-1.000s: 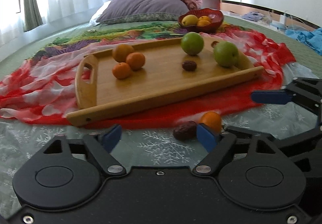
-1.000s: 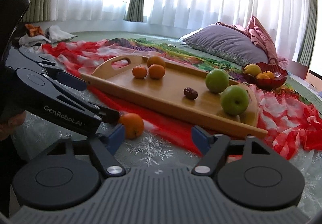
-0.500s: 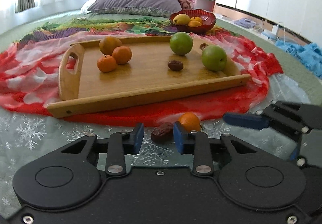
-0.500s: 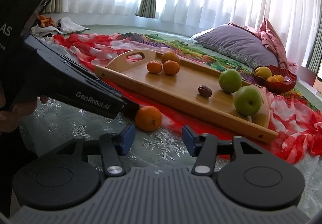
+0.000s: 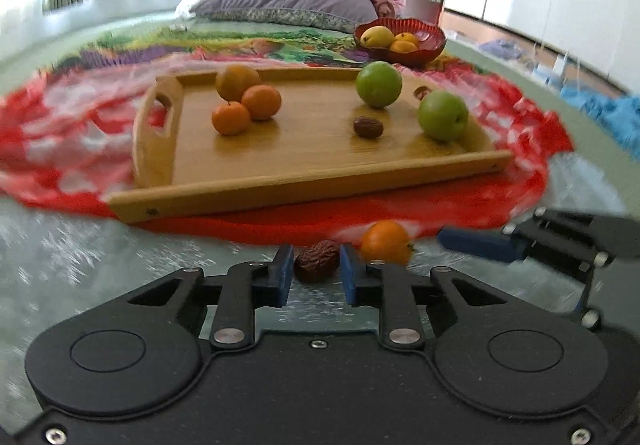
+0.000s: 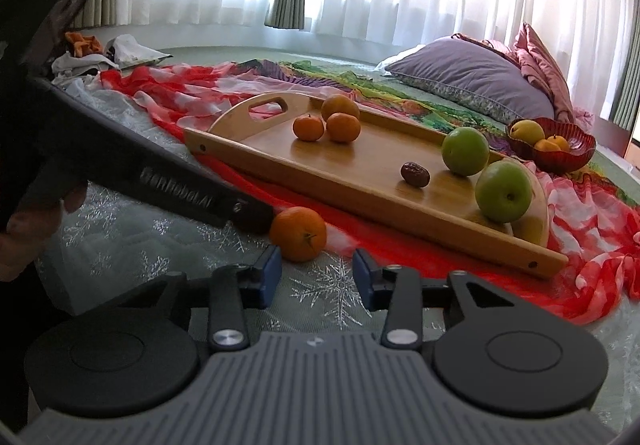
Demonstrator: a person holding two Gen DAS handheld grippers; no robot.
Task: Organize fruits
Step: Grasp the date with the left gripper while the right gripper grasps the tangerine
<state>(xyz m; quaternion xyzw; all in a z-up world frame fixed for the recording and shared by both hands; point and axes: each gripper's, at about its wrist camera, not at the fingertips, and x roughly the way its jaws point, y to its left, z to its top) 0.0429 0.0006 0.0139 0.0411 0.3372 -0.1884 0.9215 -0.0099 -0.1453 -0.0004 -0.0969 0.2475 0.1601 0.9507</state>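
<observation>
Since the earlier frames, both grippers have narrowed. The left gripper point(image 5: 313, 272) now brackets the loose date point(image 5: 317, 265), pads close on either side; whether they press it cannot be told. The right gripper point(image 6: 316, 273) stands part-spread just short of the loose orange point(image 6: 298, 233), gripping nothing. Both fruits lie on the snowflake cloth point(image 6: 336, 291), in front of the wooden tray point(image 5: 304, 191). On the tray: three oranges point(image 5: 245, 101) grouped at the left, one date point(image 5: 368, 126), two green apples point(image 5: 442, 115). Beyond, a red bowl point(image 5: 428, 45) holds more fruit. Judgement: sorting is largely done; two pieces remain outside. Only the left view shows the loose date; in the right view the left gripper's body hides it.
</observation>
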